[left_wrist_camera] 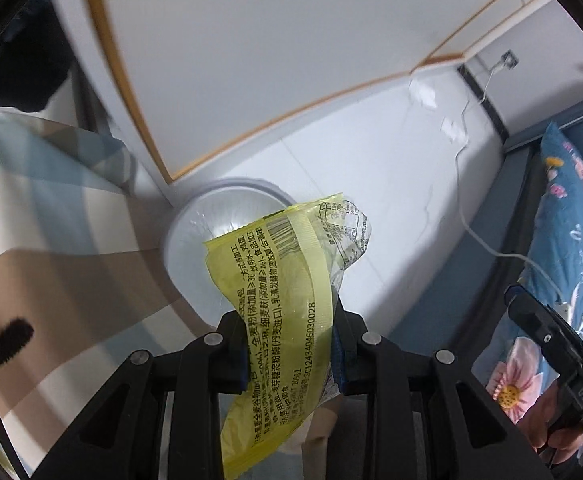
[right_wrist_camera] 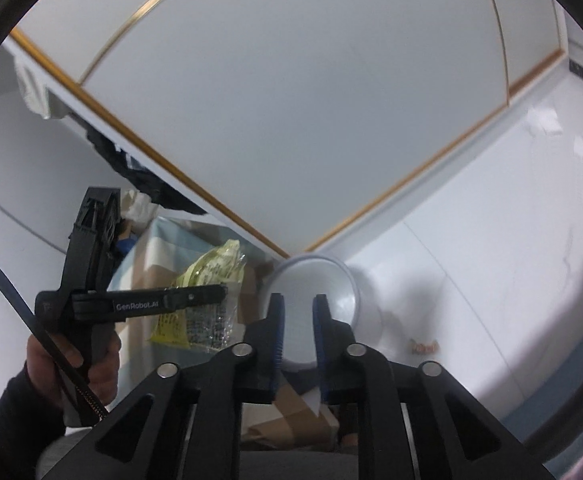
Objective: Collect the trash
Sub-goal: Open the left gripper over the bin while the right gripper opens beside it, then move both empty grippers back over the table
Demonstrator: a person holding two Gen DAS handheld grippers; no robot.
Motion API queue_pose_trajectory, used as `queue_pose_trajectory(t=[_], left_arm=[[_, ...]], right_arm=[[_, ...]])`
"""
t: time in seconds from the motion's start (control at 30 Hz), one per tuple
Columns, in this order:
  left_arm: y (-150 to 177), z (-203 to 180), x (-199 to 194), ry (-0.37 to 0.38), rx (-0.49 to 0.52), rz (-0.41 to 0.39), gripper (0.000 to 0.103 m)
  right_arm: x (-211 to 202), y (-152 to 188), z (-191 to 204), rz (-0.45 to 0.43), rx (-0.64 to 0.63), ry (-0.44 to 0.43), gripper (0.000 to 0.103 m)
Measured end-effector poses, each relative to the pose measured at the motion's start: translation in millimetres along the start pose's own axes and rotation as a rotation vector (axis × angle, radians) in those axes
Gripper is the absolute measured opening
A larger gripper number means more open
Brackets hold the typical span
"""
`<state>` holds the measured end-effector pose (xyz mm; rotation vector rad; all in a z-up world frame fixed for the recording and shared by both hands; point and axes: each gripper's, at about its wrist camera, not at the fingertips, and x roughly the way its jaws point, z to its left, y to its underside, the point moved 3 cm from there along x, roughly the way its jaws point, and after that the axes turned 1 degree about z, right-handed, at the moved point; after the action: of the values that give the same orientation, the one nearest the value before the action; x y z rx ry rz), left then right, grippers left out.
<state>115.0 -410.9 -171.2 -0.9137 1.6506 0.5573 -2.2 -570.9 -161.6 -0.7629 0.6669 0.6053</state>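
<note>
Clamping a yellow wrapper (left_wrist_camera: 279, 292), the left gripper (left_wrist_camera: 291, 344) has its blue pads pressed on the wrapper's middle, so crinkled film with black print and a barcode sticks out ahead of the fingertips and the rest trails back between the black arms. Just past the wrapper's front end, ahead of this gripper and slightly to its left, sits a white bin (left_wrist_camera: 195, 240) with a pale liner, mouth open upward, tucked against the corner of a white cabinet (left_wrist_camera: 251, 60) with gold trim. Striped blue-and-beige fabric (left_wrist_camera: 39, 208) lies to the gripper's left; a floral blue quilt (left_wrist_camera: 563, 240) lies far right, with a white cable (left_wrist_camera: 467, 208) running over the white floor (left_wrist_camera: 391, 208) ahead-right. The right gripper (right_wrist_camera: 298, 320) stands with jaws a little apart, nothing between the blue pads; no contact visible. The bin (right_wrist_camera: 343, 276) shows directly ahead through that gap, near the fingertips. To its left, the other gripper (right_wrist_camera: 203, 296) appears side-on, held by a hand (right_wrist_camera: 91, 364) in a dark sleeve, wrapper (right_wrist_camera: 211, 280) hanging from it, just beside the bin's rim. A small orange-ish scrap (right_wrist_camera: 423, 347) lies on the floor to the right of the right gripper, apart from the bin; too blurred to identify.
</note>
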Motion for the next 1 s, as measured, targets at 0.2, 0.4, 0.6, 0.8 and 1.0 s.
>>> queue_pose_trajectory(t=[0.2,0.4,0.6,0.8,1.0], left_arm=[[-15,-1,32,-0.049,-0.01,0.085,0.026],[-22,4,53,-0.068,-0.052,0.151,0.031],[-22,7,56,-0.093,-0.061,0.153,0.05],[-26,10,41,-0.088,-0.087,0.068,0.056],[-16,5,-3,-0.091,-0.107,-0.062,0.056]], right_arm=[[26,1,-26,0.06,0.052,0.001,0.036],[43,1,-30,0.089,0.072,-0.006,0.055],[63,0,-37,0.132,0.079,-0.011,0.063],[80,-1,-45,0.156,0.112,0.005,0.072],[71,-2,-38,0.138,0.097,0.007,0.075]])
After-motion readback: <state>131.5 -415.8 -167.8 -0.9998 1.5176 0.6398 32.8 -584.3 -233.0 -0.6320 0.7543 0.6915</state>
